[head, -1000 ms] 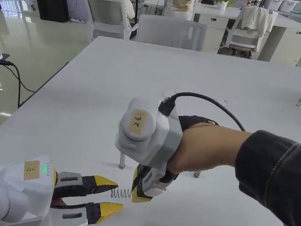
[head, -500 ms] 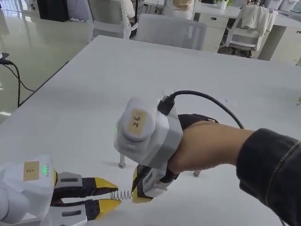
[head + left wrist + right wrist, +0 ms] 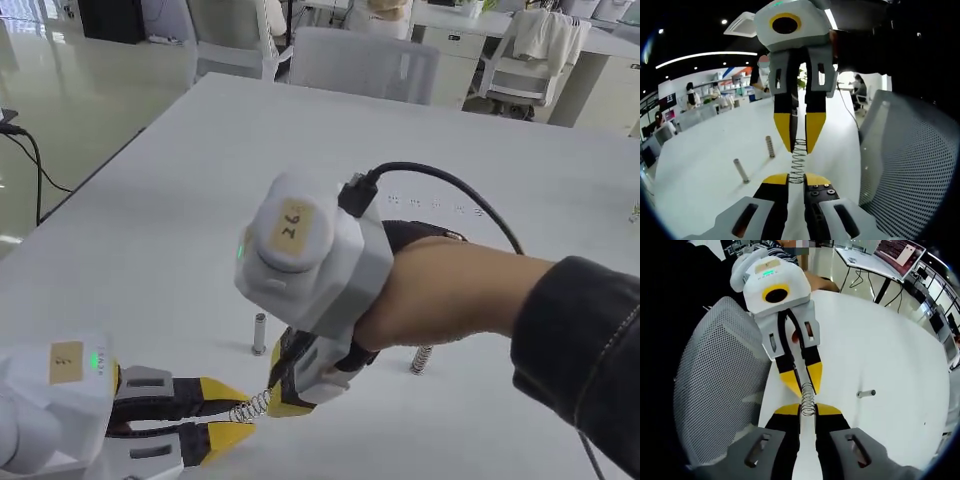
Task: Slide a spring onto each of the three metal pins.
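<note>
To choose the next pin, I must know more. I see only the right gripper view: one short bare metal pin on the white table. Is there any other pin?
Observer: Yes. The head view shows a second short metal pin, to the right of your bare pin; a coiled wire spring already sits on it.
Operator: My pin seems to lie flat. Is it so?
Observer: No. In the head view it stands upright on the flat white table; your camera is rolled.
</note>
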`<control>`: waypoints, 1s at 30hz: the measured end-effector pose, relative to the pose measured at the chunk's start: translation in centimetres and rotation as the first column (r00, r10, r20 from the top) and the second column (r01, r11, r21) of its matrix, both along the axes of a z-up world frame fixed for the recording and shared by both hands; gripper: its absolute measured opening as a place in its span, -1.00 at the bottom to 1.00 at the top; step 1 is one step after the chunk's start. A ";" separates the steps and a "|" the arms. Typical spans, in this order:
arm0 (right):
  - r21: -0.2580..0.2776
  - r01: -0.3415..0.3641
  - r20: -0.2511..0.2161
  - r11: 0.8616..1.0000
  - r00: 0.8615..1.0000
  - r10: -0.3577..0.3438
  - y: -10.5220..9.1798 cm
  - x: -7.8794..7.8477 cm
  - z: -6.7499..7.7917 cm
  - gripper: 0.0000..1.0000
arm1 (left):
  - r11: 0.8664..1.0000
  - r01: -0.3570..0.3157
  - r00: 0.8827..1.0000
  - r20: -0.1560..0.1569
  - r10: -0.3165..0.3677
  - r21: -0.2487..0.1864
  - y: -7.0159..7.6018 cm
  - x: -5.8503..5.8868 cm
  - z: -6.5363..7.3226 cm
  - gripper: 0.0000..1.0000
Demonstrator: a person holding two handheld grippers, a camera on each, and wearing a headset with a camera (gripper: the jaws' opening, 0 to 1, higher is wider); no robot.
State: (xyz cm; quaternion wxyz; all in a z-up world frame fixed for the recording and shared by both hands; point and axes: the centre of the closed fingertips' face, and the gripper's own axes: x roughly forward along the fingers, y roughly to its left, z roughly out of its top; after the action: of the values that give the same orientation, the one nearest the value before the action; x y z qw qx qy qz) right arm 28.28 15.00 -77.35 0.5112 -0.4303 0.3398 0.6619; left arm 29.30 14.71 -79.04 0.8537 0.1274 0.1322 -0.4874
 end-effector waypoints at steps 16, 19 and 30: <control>0.068 -0.013 -0.009 0.998 1.000 0.013 1.4 -0.5 1.1 -0.84 | 1.000 0.002 1.000 0.015 -0.002 -0.007 -0.3 0.0 0.3 -0.96; 0.073 -0.016 -0.003 0.997 1.000 0.016 1.5 -0.4 1.0 -0.84 | 1.000 -0.001 1.000 0.016 0.001 -0.015 -0.3 0.1 0.5 -0.96; 0.072 -0.011 -0.009 0.997 1.000 0.012 1.5 -0.4 0.6 -0.83 | 0.998 0.002 1.000 0.027 0.000 -0.056 -0.8 0.2 1.7 -0.96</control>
State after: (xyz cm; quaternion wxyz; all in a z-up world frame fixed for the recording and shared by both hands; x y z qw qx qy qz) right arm 27.85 16.49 -76.77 0.5210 -0.4106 0.3155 0.6786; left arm 29.54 13.90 -77.30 0.8583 0.1099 0.1069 -0.4897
